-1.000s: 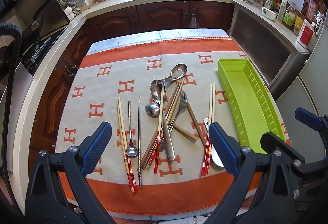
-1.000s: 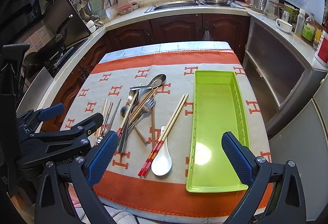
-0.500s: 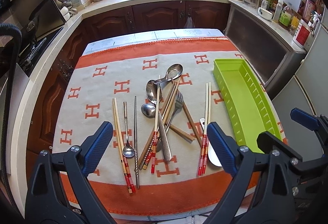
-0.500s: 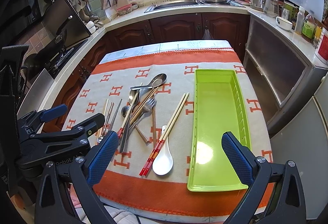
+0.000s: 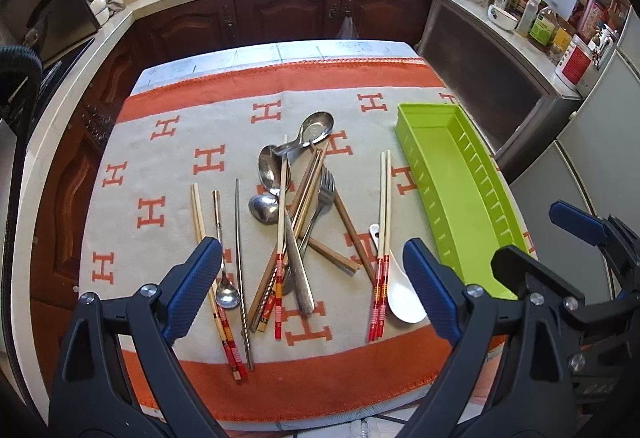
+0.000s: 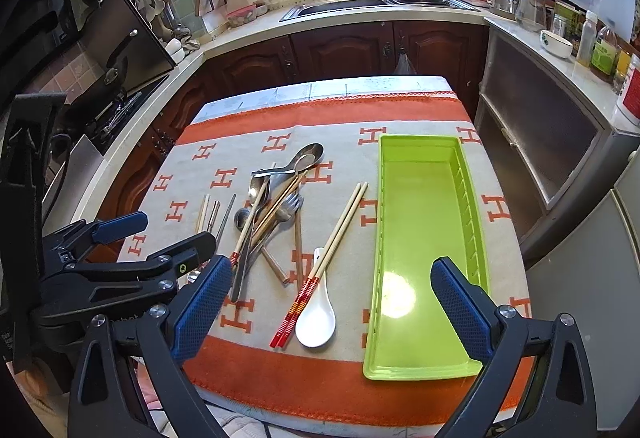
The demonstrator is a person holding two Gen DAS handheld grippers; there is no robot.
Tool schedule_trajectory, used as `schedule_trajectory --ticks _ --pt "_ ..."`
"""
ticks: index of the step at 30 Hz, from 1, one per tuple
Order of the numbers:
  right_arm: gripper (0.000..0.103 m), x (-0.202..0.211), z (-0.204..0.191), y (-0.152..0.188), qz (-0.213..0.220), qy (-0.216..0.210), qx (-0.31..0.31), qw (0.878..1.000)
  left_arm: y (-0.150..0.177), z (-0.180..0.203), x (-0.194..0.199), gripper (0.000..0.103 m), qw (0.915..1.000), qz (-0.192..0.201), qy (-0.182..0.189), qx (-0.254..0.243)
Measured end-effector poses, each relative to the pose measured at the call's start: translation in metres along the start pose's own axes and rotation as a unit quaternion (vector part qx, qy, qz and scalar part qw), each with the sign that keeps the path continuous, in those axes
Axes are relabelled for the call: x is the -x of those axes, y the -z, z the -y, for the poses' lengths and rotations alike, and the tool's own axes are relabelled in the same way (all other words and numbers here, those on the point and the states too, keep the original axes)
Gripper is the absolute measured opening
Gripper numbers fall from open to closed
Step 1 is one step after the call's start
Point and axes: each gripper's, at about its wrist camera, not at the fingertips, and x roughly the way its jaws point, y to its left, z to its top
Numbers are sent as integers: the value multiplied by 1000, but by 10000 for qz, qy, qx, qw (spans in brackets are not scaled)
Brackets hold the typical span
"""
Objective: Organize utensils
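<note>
A heap of utensils (image 5: pixel 296 205) lies mid-cloth: metal spoons, a fork (image 5: pixel 326 185), wooden and red-tipped chopsticks. To its left lie a chopstick pair (image 5: pixel 208 238), a small spoon (image 5: pixel 227 294) and a metal chopstick (image 5: pixel 239 238). To the right, a white ceramic spoon (image 5: pixel 404 298) (image 6: pixel 316 318) sits under a red-tipped pair (image 5: pixel 382 238) (image 6: pixel 332 250). The lime green tray (image 5: pixel 460 197) (image 6: pixel 420 230) is empty. My left gripper (image 5: pixel 314 290) hovers open above the near end of the heap. My right gripper (image 6: pixel 332 304) hangs open over the white spoon and the tray's near end.
An orange and beige patterned cloth (image 5: pixel 180 157) covers the small table (image 6: pixel 360 85). Dark cabinets, a worktop with a sink (image 6: pixel 340 5), a stove at the left and appliances at the right surround it. The table's near edge is just below both grippers.
The left gripper has drifted slightly, so the utensils sit a little further left and up in its view. The right gripper has hardly moved. Both stay open with nothing in them.
</note>
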Motion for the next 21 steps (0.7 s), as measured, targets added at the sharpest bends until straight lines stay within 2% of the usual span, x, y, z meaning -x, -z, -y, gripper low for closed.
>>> schedule_trajectory --ticks 1,3,5,6,7,8,11,14,16,18,21 --pt "97 -2 1 -3 -17 -2 -27 10000 -3 0 0 91 10000 59 26 -29" --pt "88 -9 2 -12 -84 43 -83 9999 -10 0 3 89 9997 203 16 -118" --pt "82 -16 5 -21 -205 -55 -180 9996 -18 1 5 83 9990 353 68 -263" --pt "80 -22 6 -25 -286 -150 -249 9992 -20 2 5 76 9988 377 110 -300" --pt "79 -28 8 -28 -367 -203 -306 9987 -22 2 4 69 9983 402 220 -356" --pt "75 -35 12 -31 -437 -226 -347 9982 -25 1 0 66 9979 374 349 -397" --pt "65 -62 18 -35 -740 -353 -563 9950 -28 -2 -17 63 9975 175 559 -388" --pt "57 -97 24 -30 -1115 -544 -899 9882 -23 -6 -45 62 9979 -102 549 -338" --pt "51 -117 28 -26 -1293 -595 -1047 9843 -17 -7 -61 47 9968 -313 665 -315" --pt "45 -140 28 -22 -1462 -660 -1166 9801 -10 -9 -77 39 9946 -544 838 -283" --pt "37 -171 29 -18 -1654 -589 -1291 9760 -2 -10 -91 36 9936 -709 851 -216"
